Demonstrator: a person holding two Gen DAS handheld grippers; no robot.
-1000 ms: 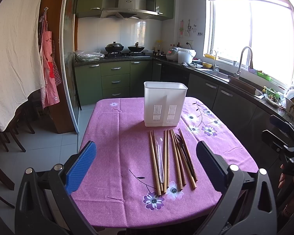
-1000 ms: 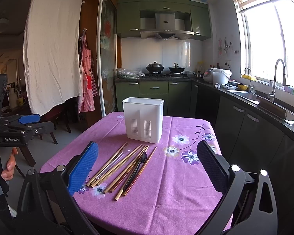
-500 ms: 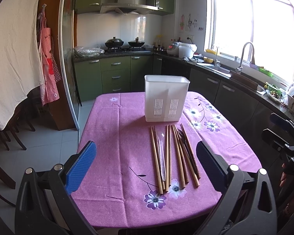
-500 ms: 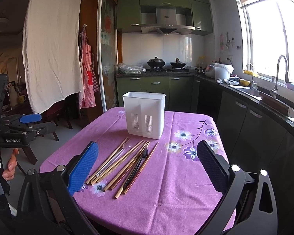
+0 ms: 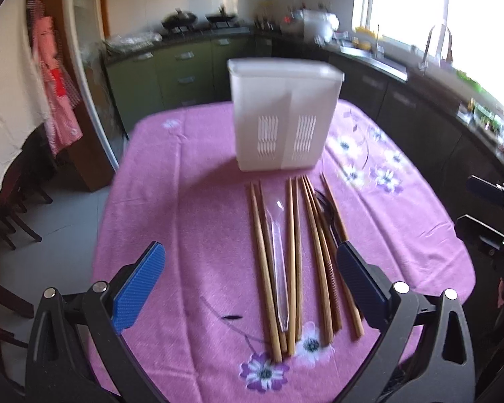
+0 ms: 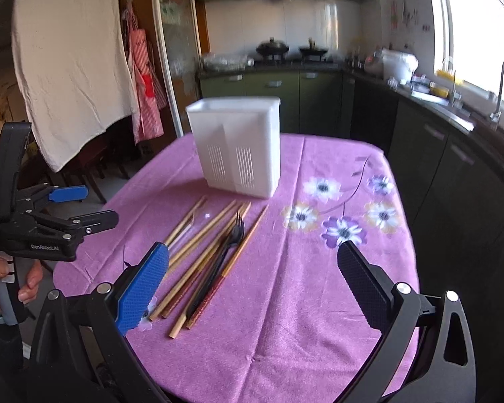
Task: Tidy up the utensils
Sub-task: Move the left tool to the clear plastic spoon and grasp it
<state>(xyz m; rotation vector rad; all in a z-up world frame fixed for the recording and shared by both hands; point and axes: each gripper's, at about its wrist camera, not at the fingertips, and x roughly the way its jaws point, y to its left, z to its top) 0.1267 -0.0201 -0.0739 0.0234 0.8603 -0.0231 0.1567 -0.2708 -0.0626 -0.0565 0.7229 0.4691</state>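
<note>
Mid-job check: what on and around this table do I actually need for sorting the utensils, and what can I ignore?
For the job:
- white utensil holder, standing upright
- wooden chopsticks, lying flat in front of it
- clear plastic spoon among them
- black fork among them
- left gripper and right gripper, both open and holding nothing

Ignore:
- pots on the stove
- faucet
- hanging apron

The left gripper (image 5: 250, 287) hangs over the near edge of a purple floral tablecloth (image 5: 191, 201), its blue-padded fingers (image 5: 139, 287) spread wide with nothing between them. Ahead lie wooden chopsticks (image 5: 263, 268) in a loose row, with a clear plastic spoon (image 5: 279, 245) among them and dark utensils (image 5: 331, 221) at their right. Just beyond their far tips stands a white slotted utensil holder (image 5: 282, 117), and the right gripper (image 5: 490, 215) shows at the right edge.
</note>
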